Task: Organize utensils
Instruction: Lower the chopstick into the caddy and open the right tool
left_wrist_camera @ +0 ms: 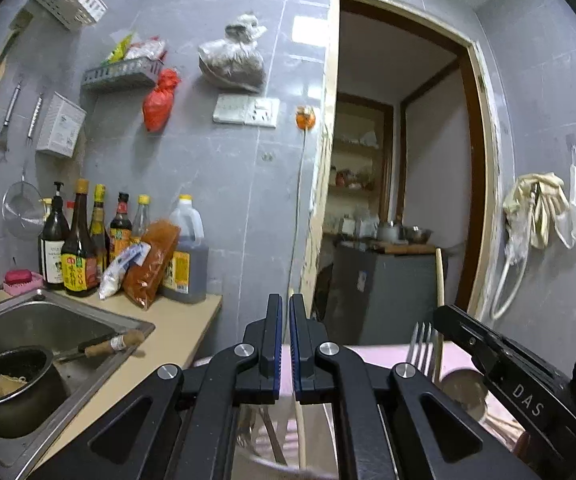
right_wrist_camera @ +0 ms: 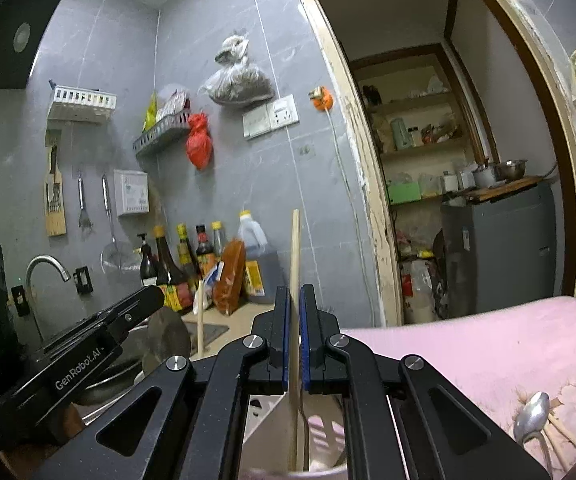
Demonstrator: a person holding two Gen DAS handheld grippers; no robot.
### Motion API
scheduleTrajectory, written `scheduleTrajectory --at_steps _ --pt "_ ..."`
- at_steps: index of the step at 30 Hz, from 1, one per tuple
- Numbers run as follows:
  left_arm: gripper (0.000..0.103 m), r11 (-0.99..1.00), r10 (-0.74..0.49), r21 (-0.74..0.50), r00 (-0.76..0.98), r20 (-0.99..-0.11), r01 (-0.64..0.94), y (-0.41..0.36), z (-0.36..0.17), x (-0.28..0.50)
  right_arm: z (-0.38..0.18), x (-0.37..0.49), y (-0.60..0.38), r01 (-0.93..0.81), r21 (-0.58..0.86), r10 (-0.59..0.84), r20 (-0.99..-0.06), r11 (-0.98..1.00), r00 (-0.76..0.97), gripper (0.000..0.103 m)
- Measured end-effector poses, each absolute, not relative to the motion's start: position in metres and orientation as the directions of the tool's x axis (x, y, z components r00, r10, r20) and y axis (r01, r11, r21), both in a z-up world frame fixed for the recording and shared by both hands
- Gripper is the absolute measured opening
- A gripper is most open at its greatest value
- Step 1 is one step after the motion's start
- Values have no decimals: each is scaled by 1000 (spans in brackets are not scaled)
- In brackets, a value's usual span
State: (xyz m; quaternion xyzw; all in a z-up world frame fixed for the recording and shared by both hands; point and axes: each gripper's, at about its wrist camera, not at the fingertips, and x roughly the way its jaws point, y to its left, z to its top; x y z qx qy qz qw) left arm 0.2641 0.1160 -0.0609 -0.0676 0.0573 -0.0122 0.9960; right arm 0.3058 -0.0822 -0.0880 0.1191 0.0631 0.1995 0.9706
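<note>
The right gripper (right_wrist_camera: 295, 312) has its fingers pinching a pale wooden chopstick (right_wrist_camera: 295, 248), which stands upright between them, its top rising well above the fingertips and its lower end dropping into a white holder (right_wrist_camera: 266, 412) below. The left gripper (left_wrist_camera: 286, 316) has its fingers pressed together on nothing. Right of them stand a fork (left_wrist_camera: 420, 344) and the other gripper. Left of both, the surface (left_wrist_camera: 176, 332) ends at a straight edge beside the sink (left_wrist_camera: 136, 326); ahead, the doorway (left_wrist_camera: 400, 160) stands open.

Both hand-held grippers (left_wrist_camera: 286, 300) (right_wrist_camera: 295, 292) closed; level.
</note>
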Motion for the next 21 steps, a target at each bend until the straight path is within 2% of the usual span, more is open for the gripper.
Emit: scheduleTrajectory --at_steps 4,7,12,15,17,19,21 --pt "4 983 -70 -178 980 -184 37 120 -59 263 -87 303 -87 -363 273 405 -114 891 907 5" --pt "4 977 -94 -207 971 -218 48 122 -53 260 -83 299 -94 -354 294 404 -129 888 906 12" --pt "4 975 -101 -220 955 -279 39 119 -41 257 -69 291 -111 -333 323 393 -143 886 908 17" --pt "6 977 -106 -210 947 -303 42 112 -30 255 -55 283 -125 -315 332 377 -140 889 916 33" --pt "13 976 -117 -210 942 -314 52 106 -21 253 -46 278 -137 -302 334 365 -143 893 920 38" --pt "32 974 -134 -219 940 -315 65 98 -10 250 -36 271 -152 -287 325 349 -149 901 925 43" --pt "36 970 -147 -229 941 -304 78 90 -1 247 -26 266 -166 -273 313 331 -150 910 932 52"
